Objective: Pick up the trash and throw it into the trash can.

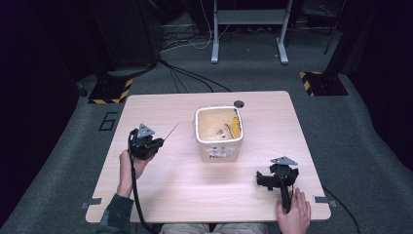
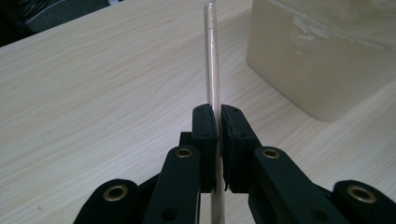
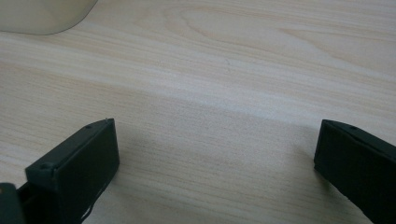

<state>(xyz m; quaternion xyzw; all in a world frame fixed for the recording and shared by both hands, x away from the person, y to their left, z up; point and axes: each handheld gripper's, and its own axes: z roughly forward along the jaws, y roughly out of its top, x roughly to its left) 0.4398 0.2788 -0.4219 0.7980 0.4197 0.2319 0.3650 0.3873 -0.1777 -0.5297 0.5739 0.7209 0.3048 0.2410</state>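
A wooden table [image 1: 185, 195] stands on grey carpet in a dark room. The left gripper [image 2: 217, 140] is clenched on a thin clear rod [image 2: 212, 60], pinched between its 2 pads left of the table's middle. The high view shows the rod [image 1: 170, 131] as a fine line running from the left gripper [image 1: 155, 145] up and right toward the tub [image 1: 219, 134], stopping short of it. The left gripper view gives what that view cannot: the rod is transparent, its long axis follows the jaws, and its tip is near the tub's [image 2: 322, 60] pale wall. The right gripper [image 1: 270, 183] sits near the front right edge; in its own view [image 3: 215, 154] the jaws stand wide apart over bare wood. Open tabletop lies between both grippers.
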